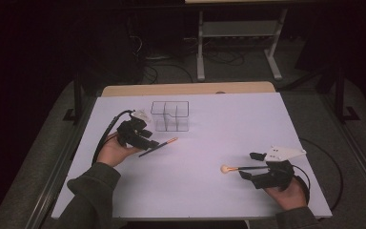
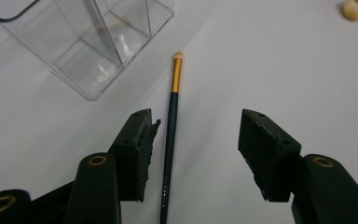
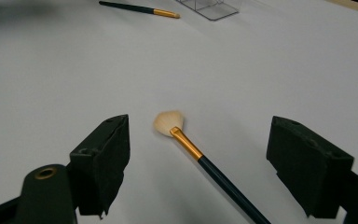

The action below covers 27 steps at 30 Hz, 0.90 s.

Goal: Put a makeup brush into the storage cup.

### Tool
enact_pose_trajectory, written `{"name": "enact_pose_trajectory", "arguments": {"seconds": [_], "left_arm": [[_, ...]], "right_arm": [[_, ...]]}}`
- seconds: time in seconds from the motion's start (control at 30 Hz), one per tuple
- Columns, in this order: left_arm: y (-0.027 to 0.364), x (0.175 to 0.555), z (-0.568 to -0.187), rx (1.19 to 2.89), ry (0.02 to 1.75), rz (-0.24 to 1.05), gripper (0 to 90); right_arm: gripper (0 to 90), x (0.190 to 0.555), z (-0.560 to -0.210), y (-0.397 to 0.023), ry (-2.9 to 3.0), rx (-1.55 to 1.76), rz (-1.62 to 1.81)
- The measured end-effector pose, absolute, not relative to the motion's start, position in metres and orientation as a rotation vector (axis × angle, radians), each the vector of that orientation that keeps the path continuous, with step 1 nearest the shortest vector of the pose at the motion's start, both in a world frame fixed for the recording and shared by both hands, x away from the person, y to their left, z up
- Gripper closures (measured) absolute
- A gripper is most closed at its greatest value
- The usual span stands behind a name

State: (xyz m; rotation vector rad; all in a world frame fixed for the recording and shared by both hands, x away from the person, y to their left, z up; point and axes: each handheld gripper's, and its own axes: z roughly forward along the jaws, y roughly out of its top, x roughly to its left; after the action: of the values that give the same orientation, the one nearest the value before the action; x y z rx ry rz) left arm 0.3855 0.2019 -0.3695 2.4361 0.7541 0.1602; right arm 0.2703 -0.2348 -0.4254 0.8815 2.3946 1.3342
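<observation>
Since both brushes lie flat on the worktop [image 1: 219, 119], each gripper straddles one w/ open jaws. Left gripper [image 2: 196, 140] has the thin brush [image 2: 171, 135] between its jaws, not yet pinched; right gripper [image 3: 198, 158] frames the fan brush [image 3: 200, 156], prob. both going to the clear organizer [image 1: 170, 115].

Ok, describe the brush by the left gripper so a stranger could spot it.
Find the clear box at the far side of the white table. Just in front lies a thin dark brush, between the left gripper jaws. Its tip is small and narrow, unlike the fluffy brush.
</observation>
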Motion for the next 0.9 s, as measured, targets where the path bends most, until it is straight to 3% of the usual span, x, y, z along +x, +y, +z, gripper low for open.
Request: {"name": "enact_pose_trajectory", "arguments": {"seconds": [0.9], "left_arm": [[0.179,0.417,-0.402,2.553,0.795,0.087,56.3]], "right_arm": [[20.6,0.270,-0.424,-0.236,2.395,0.874,1.346]]}}
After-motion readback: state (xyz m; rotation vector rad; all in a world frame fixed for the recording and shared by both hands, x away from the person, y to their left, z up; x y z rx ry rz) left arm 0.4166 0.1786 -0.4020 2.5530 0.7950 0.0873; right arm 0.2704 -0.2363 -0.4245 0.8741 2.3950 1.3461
